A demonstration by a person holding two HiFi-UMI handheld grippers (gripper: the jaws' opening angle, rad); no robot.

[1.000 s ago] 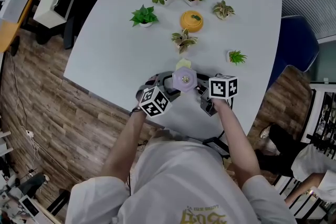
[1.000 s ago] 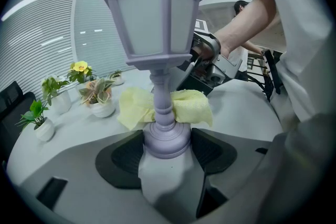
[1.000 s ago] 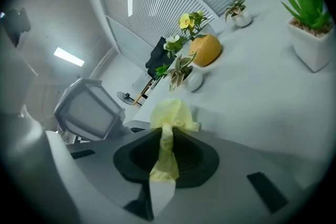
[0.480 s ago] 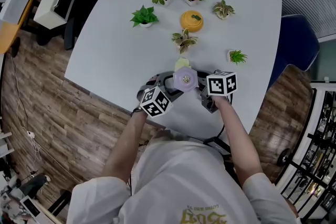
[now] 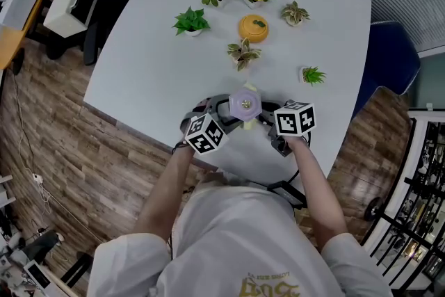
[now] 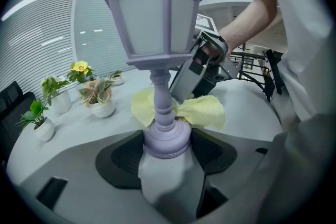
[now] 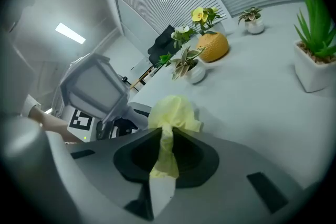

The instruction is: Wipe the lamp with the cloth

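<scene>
Lamp point(image 6: 155, 34), near counter point(image 5: 153, 66) edge: base clamped in left tongs point(image 6: 167, 147); cloth point(image 7: 172, 112) pinched in right tongs point(image 7: 165, 149), at stem; wiping judged part-done, shade apparently left.

Right gripper point(image 7: 167, 136): jaws closed on a yellow cloth point(image 7: 173, 112), which bunches out just beyond them over the table point(image 7: 252, 105).
Lamp point(image 7: 94, 86): pale lantern head at left, tilted.
On the table beyond: variegated plant in a white pot point(image 7: 190, 65), round orange pot point(image 7: 212, 45), yellow-flowered plant point(image 7: 202, 16), white-flowered plant point(image 7: 182, 35).
Spiky green plant in a white pot point(image 7: 315, 52): at right edge.
</scene>
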